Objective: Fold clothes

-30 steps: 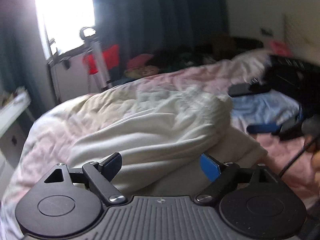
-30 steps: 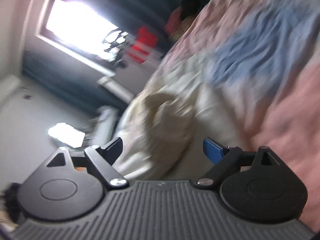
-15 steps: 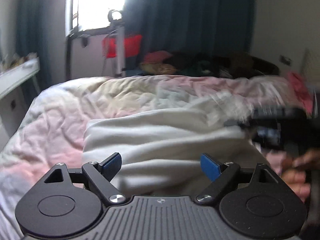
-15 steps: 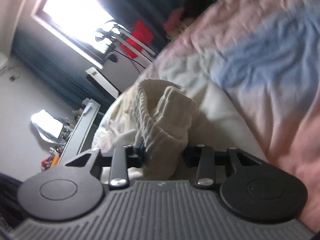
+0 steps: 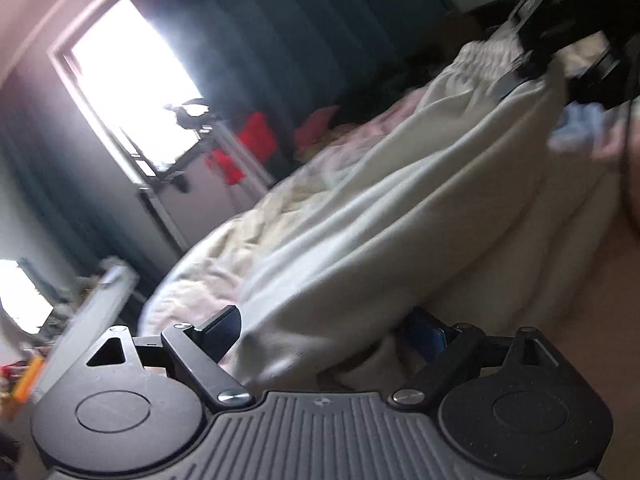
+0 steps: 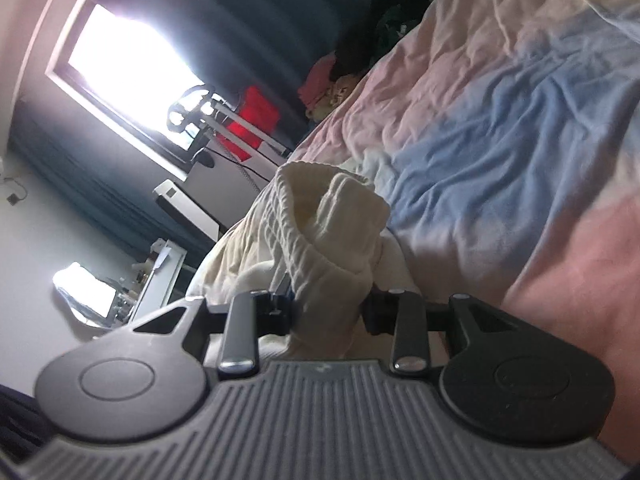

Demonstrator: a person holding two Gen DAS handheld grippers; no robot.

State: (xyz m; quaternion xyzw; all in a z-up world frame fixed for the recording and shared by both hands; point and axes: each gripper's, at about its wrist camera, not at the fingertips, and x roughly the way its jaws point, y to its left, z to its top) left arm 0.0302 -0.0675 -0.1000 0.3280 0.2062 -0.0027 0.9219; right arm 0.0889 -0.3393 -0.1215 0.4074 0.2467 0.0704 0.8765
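A cream-white garment with a ribbed elastic band [image 6: 320, 232] lies on the bed. My right gripper [image 6: 326, 308] is shut on its bunched band end, and it shows from outside in the left wrist view [image 5: 560, 36] lifting that end at the top right. The garment [image 5: 400, 208] stretches from there down to my left gripper [image 5: 324, 330]. The left jaws stand open with a fold of the cloth between them. Both views are tilted.
The bed has a rumpled pink, blue and cream duvet [image 6: 500, 128]. A bright window [image 5: 132, 80] with dark teal curtains and a stand with red items [image 5: 244, 148] are behind it. A white desk [image 5: 92, 308] stands at the left.
My right gripper closed on the ribbed band and now lifts it. My left gripper rolled and moved in low, so a fold of the garment now sits between its open jaws.
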